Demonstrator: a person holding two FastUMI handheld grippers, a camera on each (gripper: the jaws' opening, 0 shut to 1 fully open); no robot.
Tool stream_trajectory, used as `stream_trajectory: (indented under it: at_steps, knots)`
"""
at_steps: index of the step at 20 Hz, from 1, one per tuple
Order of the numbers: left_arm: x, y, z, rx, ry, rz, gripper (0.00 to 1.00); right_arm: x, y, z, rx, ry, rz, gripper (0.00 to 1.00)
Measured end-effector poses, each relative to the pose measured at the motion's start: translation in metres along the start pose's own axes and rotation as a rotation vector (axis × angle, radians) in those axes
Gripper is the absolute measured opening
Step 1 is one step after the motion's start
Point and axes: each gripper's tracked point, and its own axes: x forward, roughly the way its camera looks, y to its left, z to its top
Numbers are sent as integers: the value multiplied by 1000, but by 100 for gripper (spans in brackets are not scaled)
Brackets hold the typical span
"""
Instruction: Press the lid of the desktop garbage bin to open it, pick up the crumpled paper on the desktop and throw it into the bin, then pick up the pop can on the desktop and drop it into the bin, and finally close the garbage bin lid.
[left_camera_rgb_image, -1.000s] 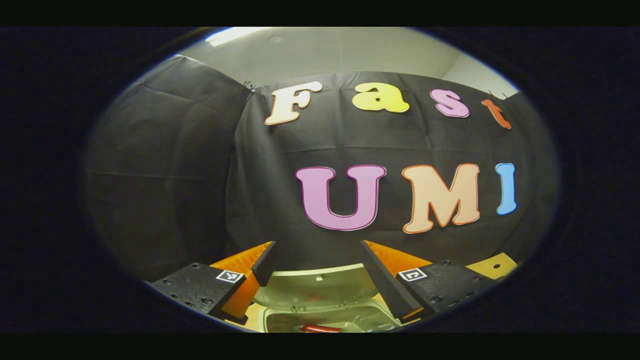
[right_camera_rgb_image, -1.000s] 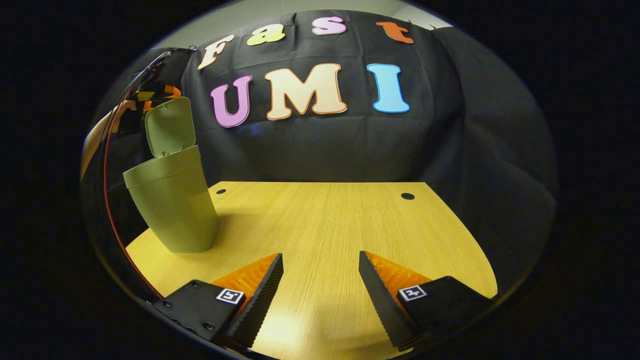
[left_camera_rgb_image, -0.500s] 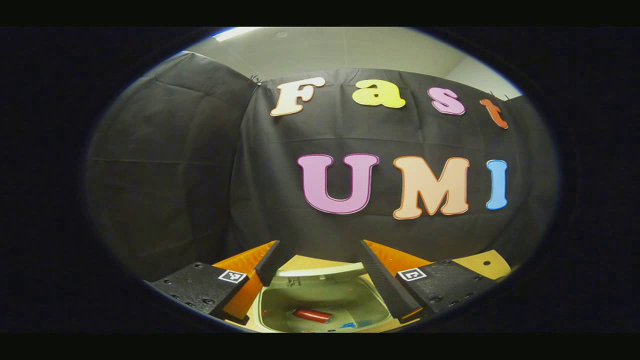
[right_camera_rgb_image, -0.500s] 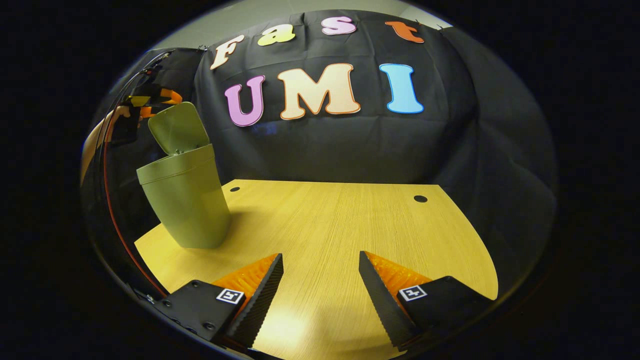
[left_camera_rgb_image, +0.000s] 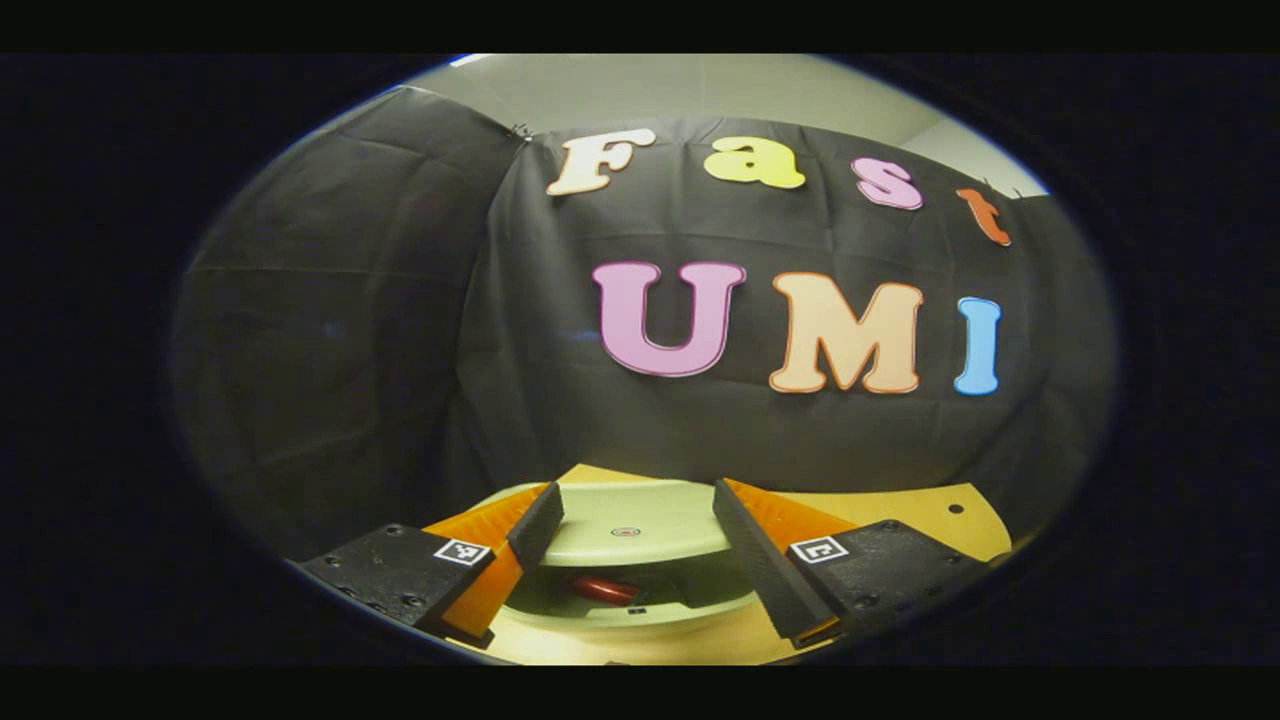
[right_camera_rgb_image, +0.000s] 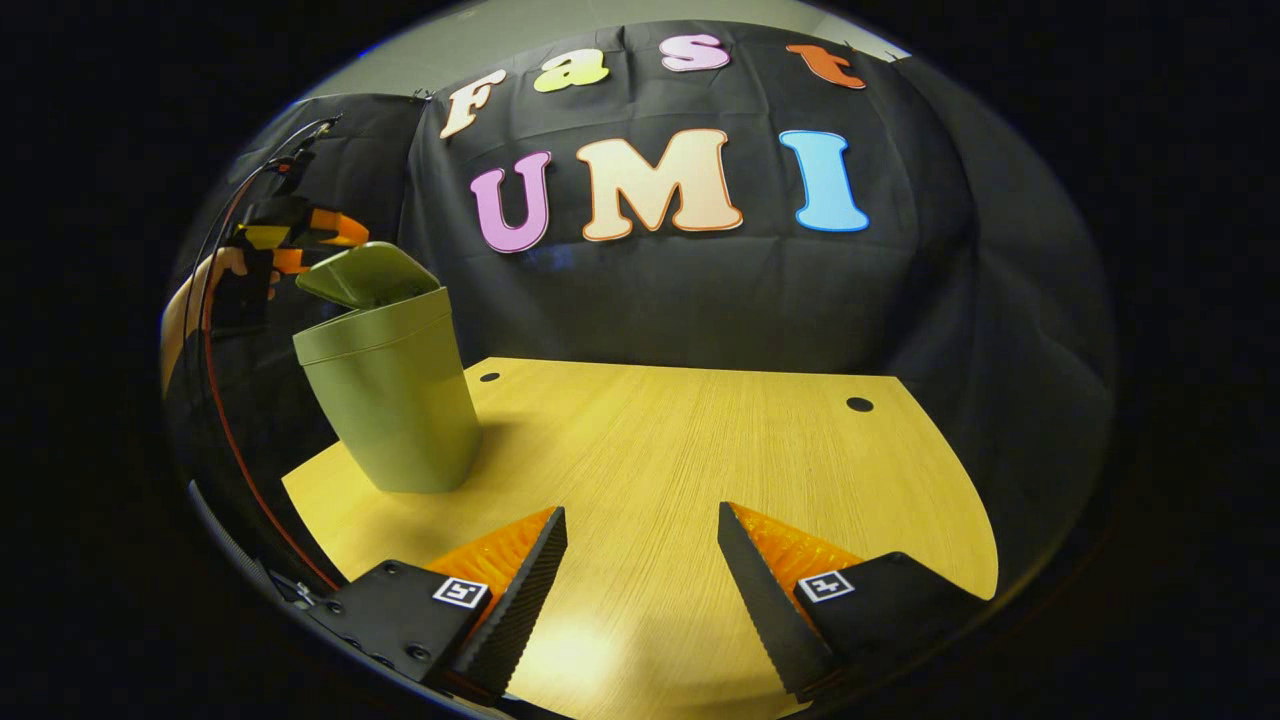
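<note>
Lid (right_camera_rgb_image: 365, 275) lower than before, half-closed

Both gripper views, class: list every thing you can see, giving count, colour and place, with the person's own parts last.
garbage bin: one, olive green, left part of the table.
bin lid: one, olive green, part-way down over the bin's mouth.
pop can: one, red, inside the bin under the lid.
table: one, light wood, two dark holes near its far edge.
left gripper: one, open, at the lid.
right gripper: one, open, over bare table.
hand: one, behind the bin, holding the left gripper.
</note>
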Motion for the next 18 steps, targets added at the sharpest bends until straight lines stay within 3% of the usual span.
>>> stream_trajectory:
  at_steps: [9,13,16,18]
  knots:
    - [0,-5,-68,27,136,-8,95,5,10,-4,-5,18,16,96]
    - [1,-7,-71,85,93,-41,96,9,16,-10,8,29,32,96]
    - [3,-8,-71,21,43,-72,94,15,22,-16,22,45,49,96]
    - [1,-7,-82,43,96,-73,95,14,24,-15,18,39,55,96]
